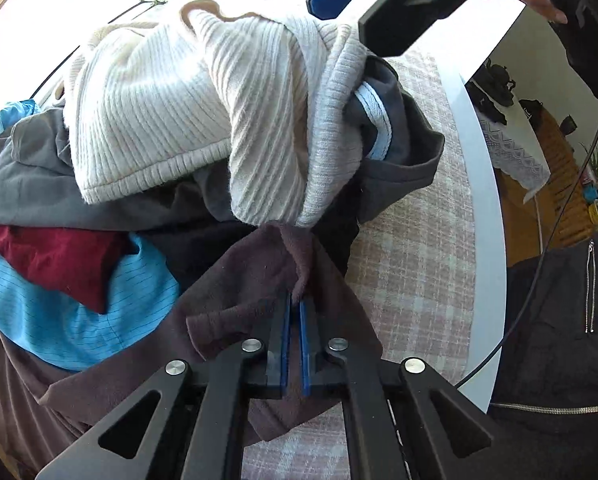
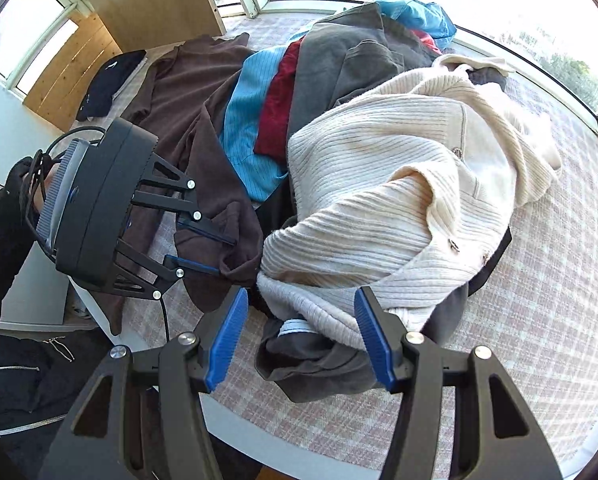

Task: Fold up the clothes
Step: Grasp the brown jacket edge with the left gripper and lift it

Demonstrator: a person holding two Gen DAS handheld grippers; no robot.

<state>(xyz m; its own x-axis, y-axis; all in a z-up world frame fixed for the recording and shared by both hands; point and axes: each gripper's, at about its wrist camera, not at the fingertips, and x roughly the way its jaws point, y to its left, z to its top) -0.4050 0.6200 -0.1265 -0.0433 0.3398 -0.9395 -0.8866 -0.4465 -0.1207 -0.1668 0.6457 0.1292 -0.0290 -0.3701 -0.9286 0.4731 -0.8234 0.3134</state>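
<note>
The left gripper [image 1: 295,312] has its jaws pressed together on a fold of the brown fleece garment [image 1: 235,292], pinching the cloth between the blue pads [image 1: 285,340]. In the right wrist view the same gripper [image 2: 223,256] shows at the near left edge of the bed [image 2: 519,340], held by a gloved hand [image 2: 23,172] in a black sleeve, and the brown fleece garment [image 2: 179,100] runs from the pinch back toward the far left corner.

The right gripper [image 2: 299,336] has its jaws spread wide and holds nothing; it hangs just above the near end of the pile, over a dark grey garment [image 2: 319,364] that spills toward the bed's near edge.

The pile of clothes lies on the bed's checked cover. A cream ribbed sweater [image 2: 399,184] lies on top, with a grey garment [image 2: 339,64], a dark red piece [image 2: 279,120] and a light blue striped shirt [image 2: 247,120] beneath and beside it. A dark folded item [image 2: 107,80] lies apart at the far left corner.
</note>
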